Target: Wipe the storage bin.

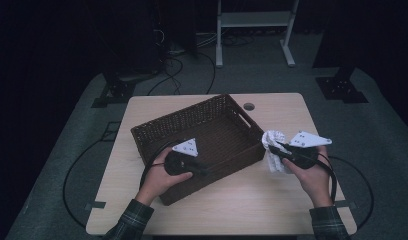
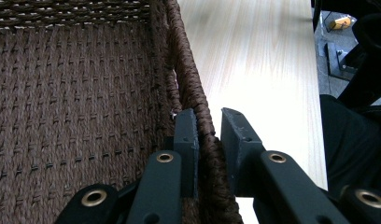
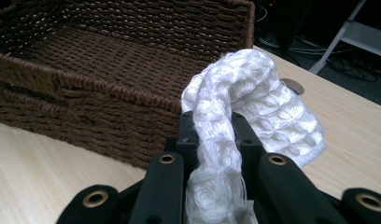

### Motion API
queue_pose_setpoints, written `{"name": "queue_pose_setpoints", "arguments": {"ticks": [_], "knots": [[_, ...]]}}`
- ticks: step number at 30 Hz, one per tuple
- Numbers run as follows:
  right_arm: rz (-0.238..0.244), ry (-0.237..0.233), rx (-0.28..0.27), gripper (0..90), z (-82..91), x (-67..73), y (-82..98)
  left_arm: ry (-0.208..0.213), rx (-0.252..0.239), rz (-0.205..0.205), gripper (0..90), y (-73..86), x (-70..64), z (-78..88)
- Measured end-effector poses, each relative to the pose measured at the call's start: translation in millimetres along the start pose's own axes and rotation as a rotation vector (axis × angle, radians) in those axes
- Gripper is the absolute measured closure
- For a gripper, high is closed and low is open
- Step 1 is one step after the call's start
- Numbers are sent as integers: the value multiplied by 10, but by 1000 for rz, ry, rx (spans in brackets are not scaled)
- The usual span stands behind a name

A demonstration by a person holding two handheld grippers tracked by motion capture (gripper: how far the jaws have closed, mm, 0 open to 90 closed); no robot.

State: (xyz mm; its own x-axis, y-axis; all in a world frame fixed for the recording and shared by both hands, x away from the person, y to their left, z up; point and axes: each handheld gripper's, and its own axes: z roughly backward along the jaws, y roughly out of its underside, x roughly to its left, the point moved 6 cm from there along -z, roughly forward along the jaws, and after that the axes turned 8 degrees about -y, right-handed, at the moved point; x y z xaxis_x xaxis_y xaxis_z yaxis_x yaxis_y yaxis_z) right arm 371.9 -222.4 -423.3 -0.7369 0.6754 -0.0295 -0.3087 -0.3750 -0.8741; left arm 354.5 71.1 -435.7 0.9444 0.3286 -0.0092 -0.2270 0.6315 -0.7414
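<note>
A brown woven basket [image 1: 212, 135] sits skewed mid-counter, empty, its near wall clamped. A white knitted cloth [image 1: 273, 150], bunched and limp, hangs lifted just beside the basket's right end, toward the counter's right edge.

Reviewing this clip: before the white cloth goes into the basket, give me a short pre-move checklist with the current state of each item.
1. Right gripper clamped on the white knitted cloth: ok.
2. Cloth lifted off the table: cannot tell; its lower end hangs near the surface.
3. Left gripper steadying the wicker basket, fingers straddling its near wall: ok.
4. Basket interior free for the cloth: ok.
5. Cloth already past the basket rim: not ok; it is beside the basket's right end.
</note>
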Motion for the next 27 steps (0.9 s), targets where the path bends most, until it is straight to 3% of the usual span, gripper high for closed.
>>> {"name": "queue_pose_setpoints", "arguments": {"ticks": [12,27], "knots": [[-7,-24,7,769,-158,-21,2,-2,2,-6,759,0,0,-2],[-44,-52,35,770,-225,-16,134,-4,4,-9,759,1,-3,-2]]}}
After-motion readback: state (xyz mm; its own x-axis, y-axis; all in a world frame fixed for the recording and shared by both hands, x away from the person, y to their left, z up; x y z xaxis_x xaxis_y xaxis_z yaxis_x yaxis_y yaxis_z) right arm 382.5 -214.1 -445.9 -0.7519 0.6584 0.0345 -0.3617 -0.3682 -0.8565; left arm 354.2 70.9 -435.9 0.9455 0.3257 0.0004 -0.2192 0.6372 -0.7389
